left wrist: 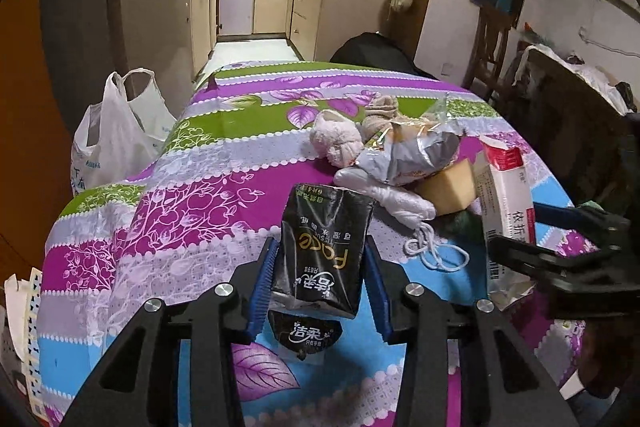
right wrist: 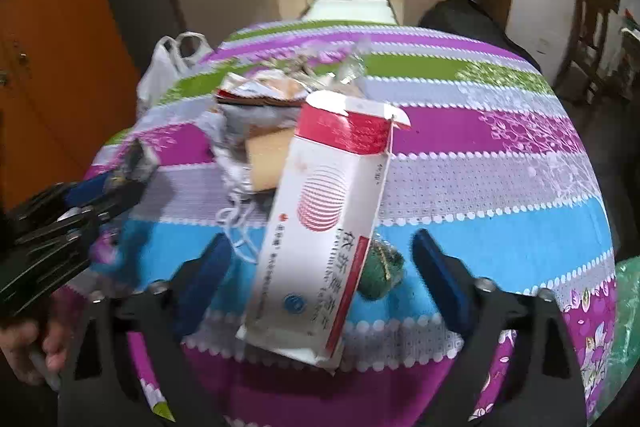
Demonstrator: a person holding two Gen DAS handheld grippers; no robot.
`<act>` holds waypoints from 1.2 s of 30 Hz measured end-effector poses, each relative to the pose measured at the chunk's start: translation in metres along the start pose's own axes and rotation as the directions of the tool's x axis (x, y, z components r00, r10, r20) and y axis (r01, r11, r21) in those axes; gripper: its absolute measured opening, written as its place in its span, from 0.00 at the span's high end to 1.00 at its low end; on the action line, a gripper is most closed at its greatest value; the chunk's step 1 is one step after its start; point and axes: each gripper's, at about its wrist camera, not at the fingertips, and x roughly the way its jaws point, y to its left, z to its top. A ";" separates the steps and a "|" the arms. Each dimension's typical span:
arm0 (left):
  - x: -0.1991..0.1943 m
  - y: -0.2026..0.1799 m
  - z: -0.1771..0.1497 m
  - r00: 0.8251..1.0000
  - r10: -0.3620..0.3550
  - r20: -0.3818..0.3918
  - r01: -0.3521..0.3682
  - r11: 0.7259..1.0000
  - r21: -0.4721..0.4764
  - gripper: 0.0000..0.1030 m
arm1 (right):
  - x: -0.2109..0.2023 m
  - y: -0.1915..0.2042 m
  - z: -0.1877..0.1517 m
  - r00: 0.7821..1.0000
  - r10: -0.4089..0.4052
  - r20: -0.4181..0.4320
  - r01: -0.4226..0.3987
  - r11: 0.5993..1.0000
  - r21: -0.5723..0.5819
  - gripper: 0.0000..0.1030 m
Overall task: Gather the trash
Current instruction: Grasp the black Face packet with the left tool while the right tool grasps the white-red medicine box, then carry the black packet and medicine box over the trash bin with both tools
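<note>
My left gripper (left wrist: 320, 259) is shut on a black tissue packet (left wrist: 324, 251) and holds it upright above the table. My right gripper (right wrist: 320, 267) is open, its blue pads on either side of a white and red medicine box (right wrist: 324, 227) that lies on the cloth; it is not touching the box. The box also shows in the left wrist view (left wrist: 506, 203). A heap of trash lies behind: a grey foil wrapper (left wrist: 412, 155), a white mask with strings (left wrist: 400, 203), a tan block (left wrist: 448, 187), balled cloths (left wrist: 336, 139) and a green ball (right wrist: 380, 275).
The table has a purple, green and blue striped cloth (left wrist: 224, 163). A white plastic bag (left wrist: 112, 131) hangs at the table's left edge. A dark chair (left wrist: 372, 51) stands at the far side. A green bag (right wrist: 628, 315) shows at the right edge.
</note>
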 end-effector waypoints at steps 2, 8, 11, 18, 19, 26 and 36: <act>-0.003 -0.004 -0.002 1.000 -0.010 0.005 0.010 1.000 0.000 0.58 | 0.003 -0.003 -0.004 1.000 -0.002 -0.013 0.002 1.000 0.014 0.40; -0.003 -0.009 -0.008 0.999 -0.033 0.001 0.033 0.999 -0.010 0.58 | -0.003 -0.008 -0.008 1.000 0.017 0.021 -0.018 0.999 0.044 0.58; -0.008 -0.008 -0.008 0.999 -0.047 0.013 0.047 0.998 -0.030 0.58 | -0.022 -0.010 -0.010 0.995 0.059 0.075 -0.063 0.996 0.056 0.59; -0.038 -0.027 0.002 0.993 -0.092 0.068 0.092 0.996 0.000 0.58 | -0.077 -0.015 -0.012 0.980 0.084 0.181 -0.097 0.993 0.064 0.59; -0.044 -0.035 0.006 0.991 -0.108 0.078 0.107 0.994 0.010 0.58 | -0.085 -0.016 -0.013 0.978 0.080 0.192 -0.093 0.994 0.060 0.59; -0.069 -0.099 0.028 0.973 -0.201 0.113 0.191 0.977 0.096 0.58 | -0.147 -0.053 -0.025 0.965 0.014 0.263 -0.037 0.996 0.081 0.59; -0.090 -0.240 0.065 0.913 -0.396 0.094 0.368 0.902 0.227 0.58 | -0.233 -0.139 -0.044 0.928 -0.152 0.339 0.091 0.978 0.187 0.59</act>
